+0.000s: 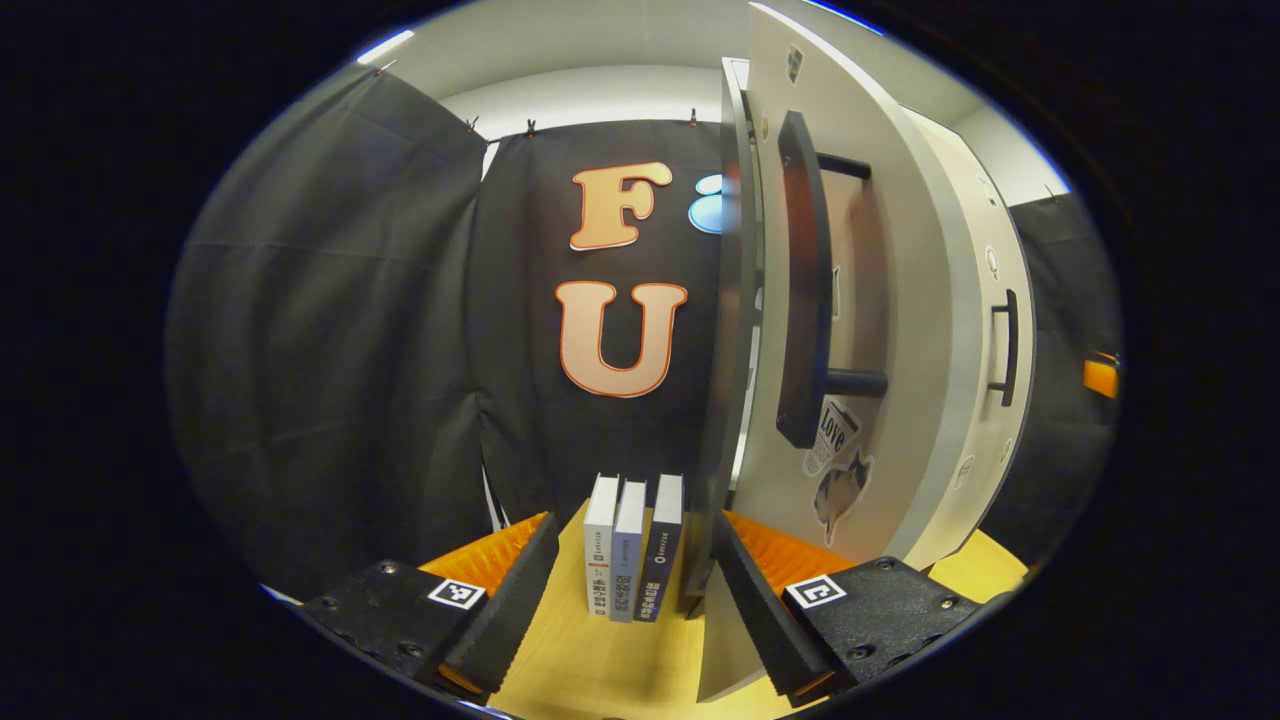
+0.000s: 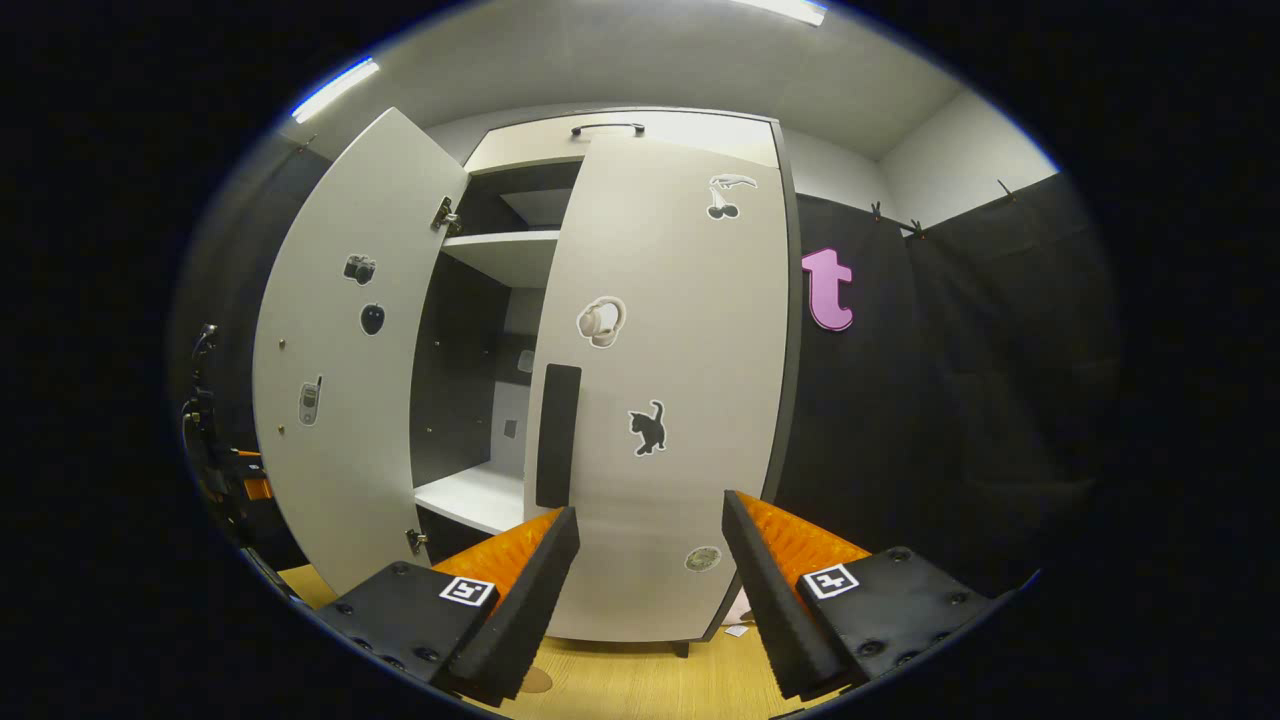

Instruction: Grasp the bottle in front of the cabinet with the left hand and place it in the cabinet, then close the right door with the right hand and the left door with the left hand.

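A: Left gripper (image 1: 635,590)?
B: Jaws spread, nothing between them. The left door (image 1: 880,330) stands at 1 o'clock, its edge just beyond the right-hand finger (image 1: 765,620). Its long dark handle (image 1: 805,280) faces the camera. Three books (image 1: 632,548) stand upright at 12 o'clock on the wooden table (image 1: 600,670).

A: Right gripper (image 2: 650,590)?
B: Also released, holding nothing. The right door (image 2: 680,400) sits at 12 o'clock and looks shut, or very nearly. The left door hangs wide open at 10 o'clock.

A: The bottle?
B: I cannot tell. The cabinet (image 2: 500,350) gap shows a white lower shelf (image 2: 475,495) and an upper one, but what stands inside is hidden by the right door.
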